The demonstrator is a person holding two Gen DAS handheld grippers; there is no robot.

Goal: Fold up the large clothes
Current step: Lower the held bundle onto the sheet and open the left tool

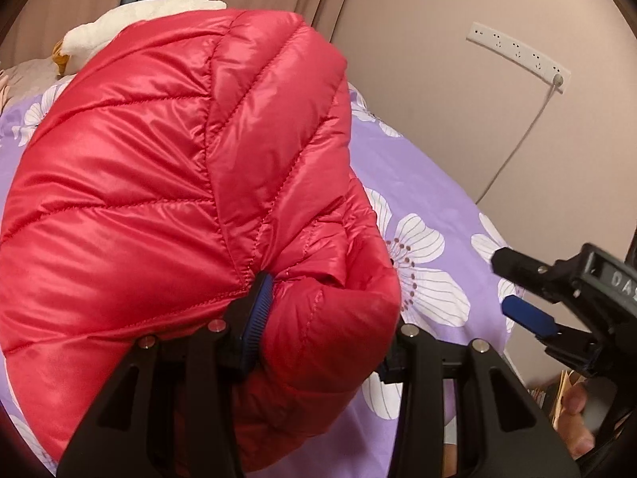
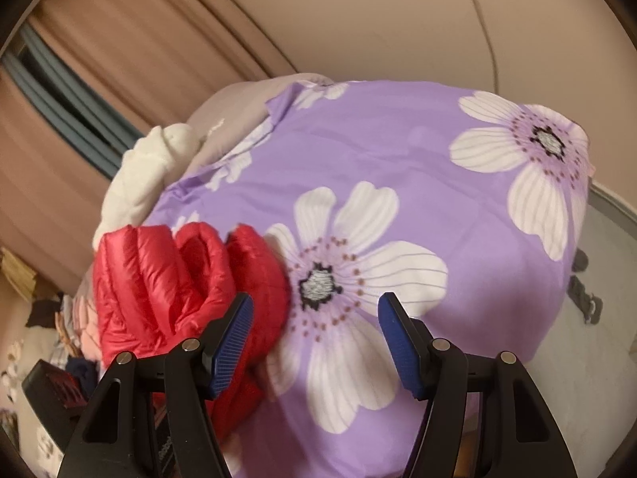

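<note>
A shiny red quilted puffer jacket [image 1: 167, 199] fills the left wrist view, bunched above the purple flowered bedsheet [image 1: 430, 199]. My left gripper [image 1: 318, 318] has its jaws around a thick fold of the jacket; one blue pad [image 1: 258, 318] presses into the fabric, the other is hidden behind it. My right gripper [image 2: 316, 342] is open and empty over the sheet [image 2: 398, 167], with the jacket [image 2: 167, 290] to its left. It also shows at the right edge of the left wrist view [image 1: 513, 290].
A white fleece garment [image 2: 147, 167] and grey bedding [image 2: 239, 107] lie at the far side of the bed. Beige curtains [image 2: 99, 40] hang behind. A white power strip [image 1: 517, 53] with a cable is on the wall. Clutter lies on the floor at left [image 2: 47, 318].
</note>
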